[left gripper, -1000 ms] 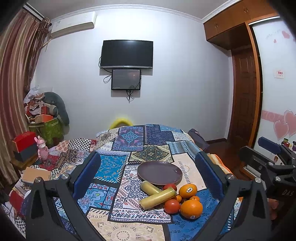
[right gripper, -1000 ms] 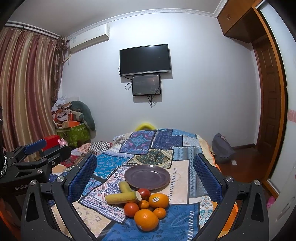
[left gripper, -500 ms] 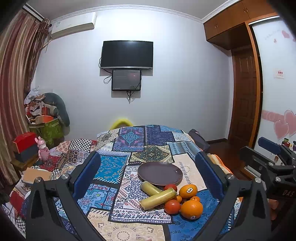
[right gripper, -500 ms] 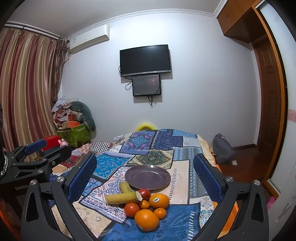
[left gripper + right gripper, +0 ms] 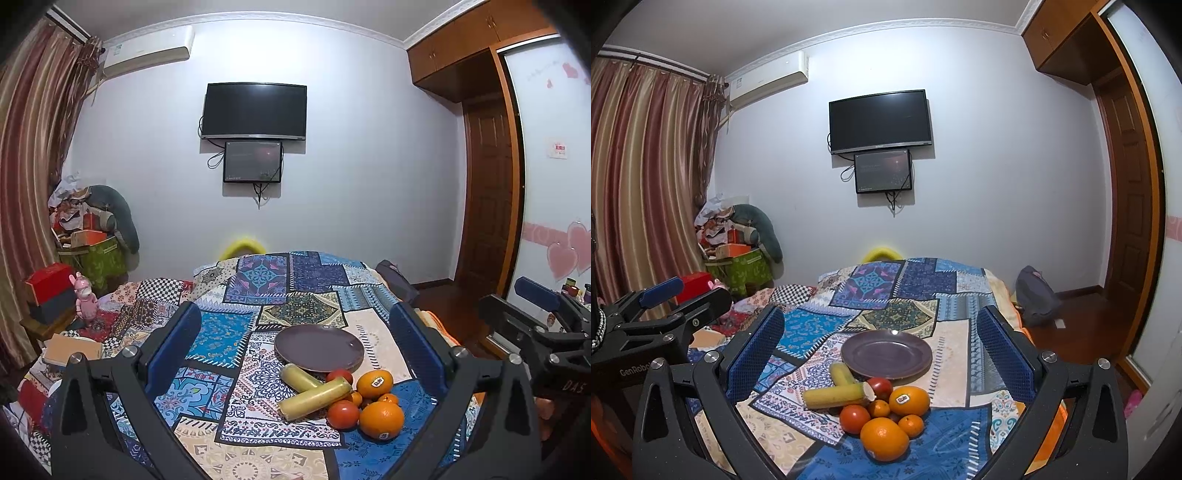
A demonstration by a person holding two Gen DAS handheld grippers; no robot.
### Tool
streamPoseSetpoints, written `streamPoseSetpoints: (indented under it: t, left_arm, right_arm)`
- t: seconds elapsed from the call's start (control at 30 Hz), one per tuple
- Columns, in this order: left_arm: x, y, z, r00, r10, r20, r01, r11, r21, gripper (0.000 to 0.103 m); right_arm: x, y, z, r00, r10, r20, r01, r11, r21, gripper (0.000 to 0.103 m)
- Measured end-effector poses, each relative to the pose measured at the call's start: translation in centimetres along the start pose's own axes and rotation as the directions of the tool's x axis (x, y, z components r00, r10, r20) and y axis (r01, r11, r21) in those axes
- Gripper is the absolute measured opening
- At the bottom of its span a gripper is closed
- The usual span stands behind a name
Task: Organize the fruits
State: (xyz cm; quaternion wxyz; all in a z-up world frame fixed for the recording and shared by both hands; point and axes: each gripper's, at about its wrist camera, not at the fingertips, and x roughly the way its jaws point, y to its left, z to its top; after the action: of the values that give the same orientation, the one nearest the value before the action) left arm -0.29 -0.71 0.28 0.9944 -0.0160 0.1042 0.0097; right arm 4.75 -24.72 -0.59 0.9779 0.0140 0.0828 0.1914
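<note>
An empty dark purple plate point(image 5: 318, 347) point(image 5: 886, 353) lies on the patchwork cloth. Just in front of it sits a pile of fruit: two big oranges point(image 5: 381, 420) point(image 5: 884, 438), two red tomatoes point(image 5: 343, 414) point(image 5: 854, 418), small mandarins point(image 5: 911, 425) and two yellow-green corn cobs point(image 5: 314, 398) point(image 5: 836, 396). My left gripper point(image 5: 295, 354) hangs open above and before the pile, holding nothing. My right gripper point(image 5: 881, 354) is open too, with the fruit framed between its blue pads. Each gripper shows at the edge of the other's view.
The patchwork cloth point(image 5: 255, 373) covers a bed-like surface. Boxes and a pink toy point(image 5: 85, 297) crowd the left side, with curtains point(image 5: 646, 184) behind. A dark bag point(image 5: 1036, 297) lies on the wooden floor at right, near a door point(image 5: 487, 206).
</note>
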Motion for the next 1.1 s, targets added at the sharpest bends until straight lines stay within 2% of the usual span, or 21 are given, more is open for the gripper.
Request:
streamPoseSetpoints:
  t: [0.4,0.5,0.6,0.7,0.87,1.1]
  left_arm:
    - [0.4,-0.1,-0.3,1.000,-0.007,-0.003,0.007,1.000,-0.003,0.102]
    - [0.8,-0.2,-0.4,1.000,-0.017,-0.019,0.017,1.000,-0.003,0.095]
    - [1.4,-0.4,-0.6,0.998,-0.031,-0.054,0.031,1.000,-0.002,0.086]
    - [2.2,-0.5,-1.0,0.996,-0.038,-0.081,0.037,0.999,-0.007,0.078]
    - [3.7,-0.8,-1.9,0.988,-0.056,-0.144,0.057,0.998,0.001,0.069]
    - [6.5,-1.5,-3.7,0.967,-0.083,-0.242,0.089,0.996,0.012,0.066]
  right_arm:
    - [0.4,-0.6,-0.6,1.000,0.014,-0.001,-0.014,1.000,0.016,0.103]
    - [0.6,-0.7,-0.8,1.000,0.015,-0.008,-0.015,1.000,0.009,0.103]
    - [0.9,-0.6,-1.1,1.000,0.008,-0.022,-0.008,1.000,-0.011,0.095]
    - [1.6,-0.8,-1.7,0.998,0.004,-0.062,-0.006,1.000,-0.029,0.083]
    - [3.2,-1.9,-3.0,0.987,0.001,-0.161,-0.006,0.999,-0.033,0.075]
    - [6.4,-4.0,-5.0,0.946,0.018,-0.323,-0.017,1.000,0.005,0.066]
